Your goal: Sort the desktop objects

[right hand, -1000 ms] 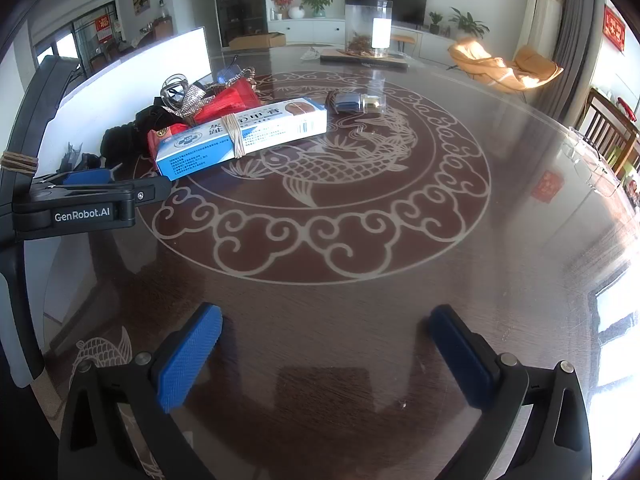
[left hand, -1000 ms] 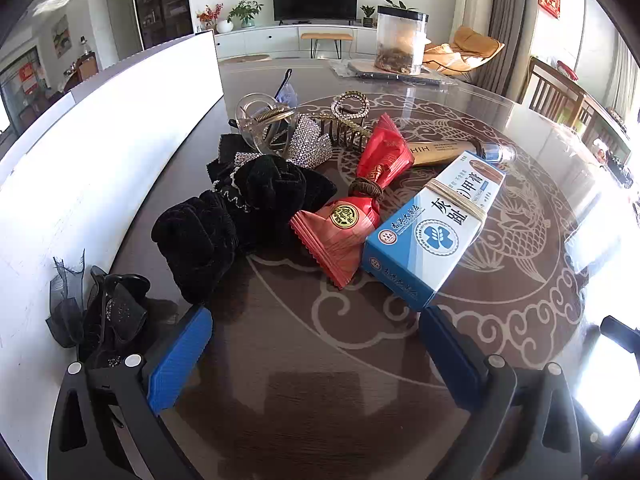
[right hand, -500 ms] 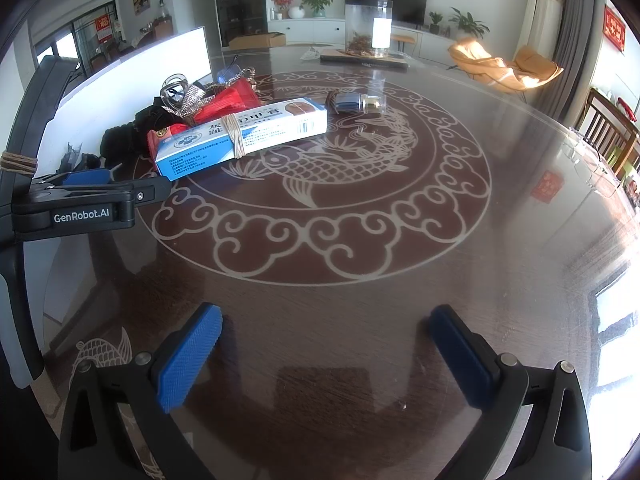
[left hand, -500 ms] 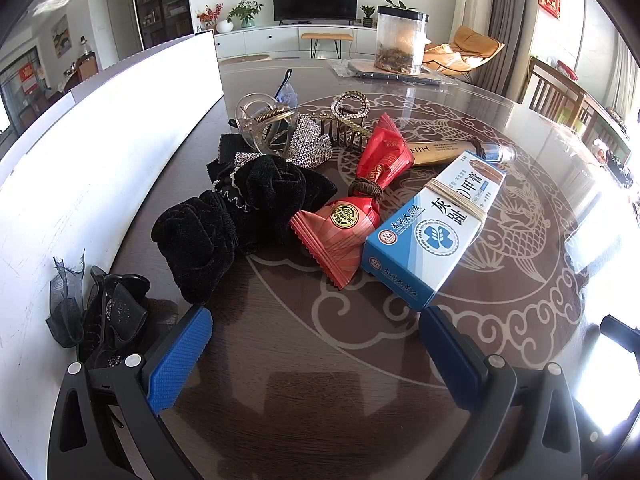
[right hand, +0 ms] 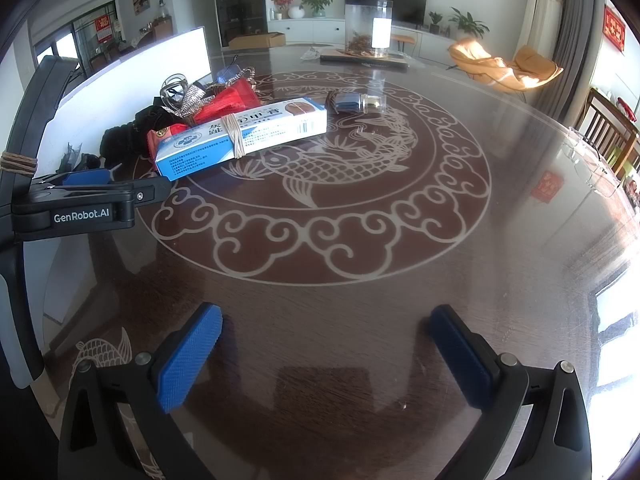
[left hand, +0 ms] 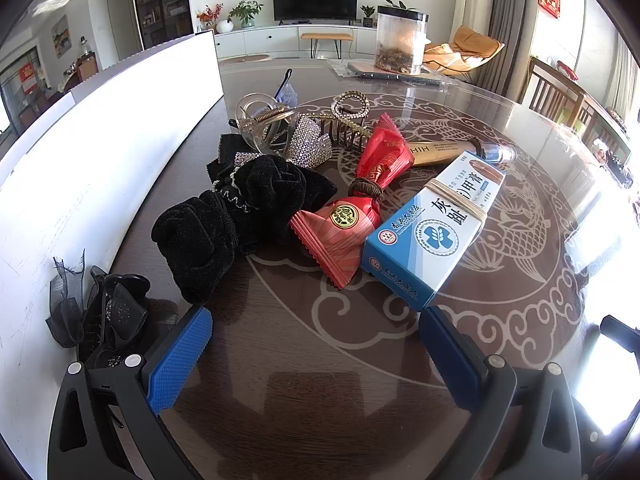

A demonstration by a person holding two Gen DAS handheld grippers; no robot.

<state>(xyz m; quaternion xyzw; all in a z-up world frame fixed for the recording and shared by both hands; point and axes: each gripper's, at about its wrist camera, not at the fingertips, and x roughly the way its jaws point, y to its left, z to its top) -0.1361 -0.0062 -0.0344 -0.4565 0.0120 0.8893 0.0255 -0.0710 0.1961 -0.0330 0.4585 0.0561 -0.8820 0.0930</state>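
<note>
Left gripper (left hand: pixel 316 334): jaws spread, empty, aimed at the pile (left hand: pixel 312 184) beside the white bin (left hand: pixel 100 152) (likely its destination). Right gripper (right hand: pixel 326 334): jaws spread, empty, over bare table (right hand: pixel 400 240), well apart, probably to leave working room.

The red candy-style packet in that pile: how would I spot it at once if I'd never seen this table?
Start at the round dark table with the pale fish pattern and find the heap beside the white board. The red packet lies between the black velvet scrunchie and the blue-and-white box. It alone is red, cinched at the waist by a brown hair tie, with a gold seal.
</note>
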